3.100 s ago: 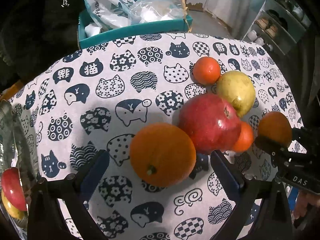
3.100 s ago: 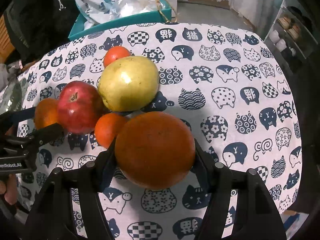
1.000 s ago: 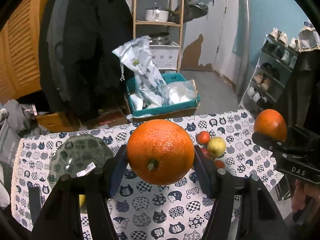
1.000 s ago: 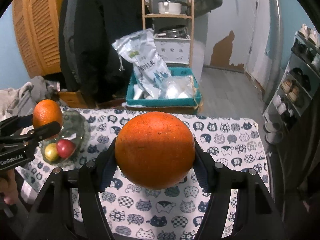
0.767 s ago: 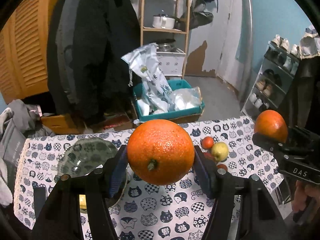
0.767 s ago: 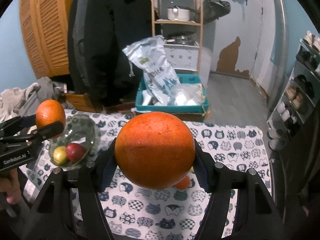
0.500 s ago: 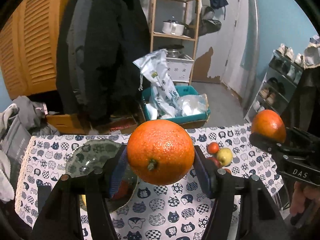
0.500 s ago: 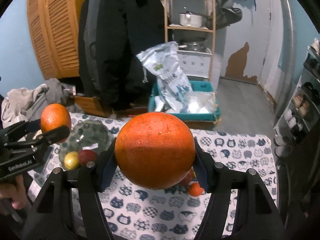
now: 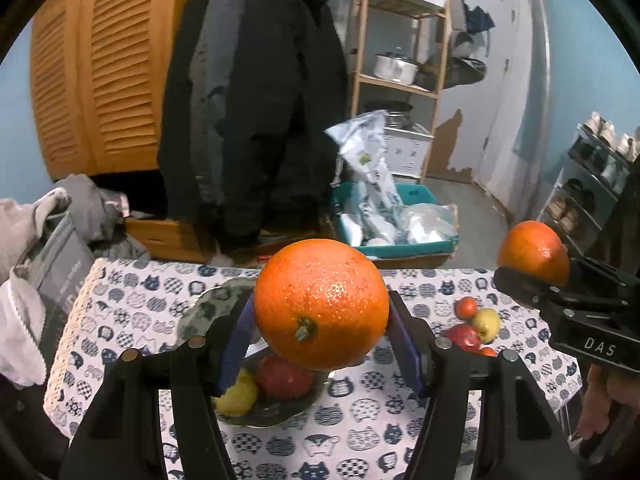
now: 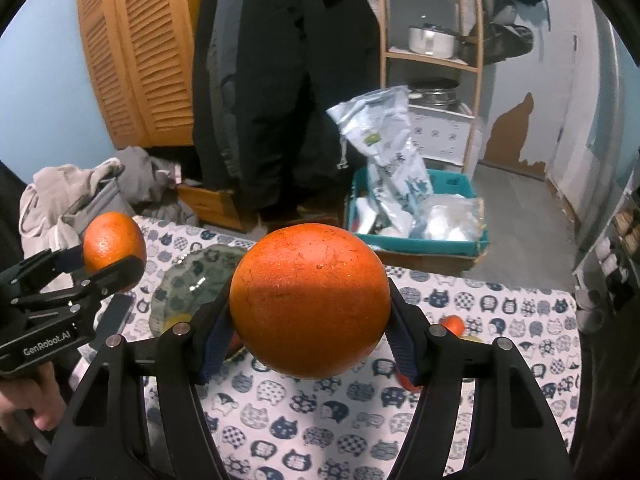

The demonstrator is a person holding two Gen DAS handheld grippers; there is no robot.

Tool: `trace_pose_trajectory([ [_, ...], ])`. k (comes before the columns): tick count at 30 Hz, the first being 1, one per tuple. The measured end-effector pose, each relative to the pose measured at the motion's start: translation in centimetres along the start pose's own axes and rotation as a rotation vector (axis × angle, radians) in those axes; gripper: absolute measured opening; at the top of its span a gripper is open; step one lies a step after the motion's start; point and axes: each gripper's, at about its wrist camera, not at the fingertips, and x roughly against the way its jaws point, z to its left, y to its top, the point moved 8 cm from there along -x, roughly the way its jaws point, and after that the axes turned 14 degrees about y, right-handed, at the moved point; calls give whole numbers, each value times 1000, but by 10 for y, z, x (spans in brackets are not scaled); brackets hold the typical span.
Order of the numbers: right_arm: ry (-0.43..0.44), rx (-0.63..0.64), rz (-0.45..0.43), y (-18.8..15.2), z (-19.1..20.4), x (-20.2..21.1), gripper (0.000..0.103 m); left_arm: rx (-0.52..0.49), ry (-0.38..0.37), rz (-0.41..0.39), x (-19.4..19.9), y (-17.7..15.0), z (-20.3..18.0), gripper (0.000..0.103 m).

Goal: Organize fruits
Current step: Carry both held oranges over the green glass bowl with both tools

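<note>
The left gripper [image 9: 320, 332] pinches a stemmed orange [image 9: 321, 305] in the air above the glass bowl [image 9: 256, 412] near the table's [image 9: 360, 436] left edge; a second ago the bowl sat further left in its view. The right gripper [image 10: 310, 334] clamps a second orange [image 10: 310, 308] over the table's middle. A red apple [image 9: 282, 376] and yellow fruit [image 9: 236, 394] lie in the bowl; the remaining fruits [image 9: 474, 330] stay clustered near the right edge.

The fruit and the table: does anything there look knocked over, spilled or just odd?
Nothing looks spilled or damaged. Each gripper holds one orange in the air; the glass bowl stands upright with a red and a yellow fruit inside. A small cluster of fruit sits loose on the tablecloth.
</note>
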Motion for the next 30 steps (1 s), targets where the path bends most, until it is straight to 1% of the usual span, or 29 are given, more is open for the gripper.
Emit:
trace_pose_trajectory([
  [5, 32, 10, 24, 3, 16, -23, 67, 27, 51, 27, -17, -6, 32, 65],
  [7, 43, 13, 39, 4, 24, -35, 67, 43, 66, 51, -27, -10, 44, 65],
  [11, 67, 7, 69, 6, 36, -60, 67, 64, 92, 100, -48, -19, 61, 65],
  [17, 91, 10, 121, 5, 54, -101, 67, 84, 120, 150, -73, -31, 85, 65],
  [20, 96, 17, 149, 3, 60, -123, 67, 102, 126, 184, -87, -38, 97, 65],
  [24, 98, 26, 194, -3, 64, -154, 67, 151, 115, 243, -110, -50, 111, 65],
  [30, 112, 38, 271, -18, 65, -194, 67, 167, 130, 313, -144, -66, 116, 65],
])
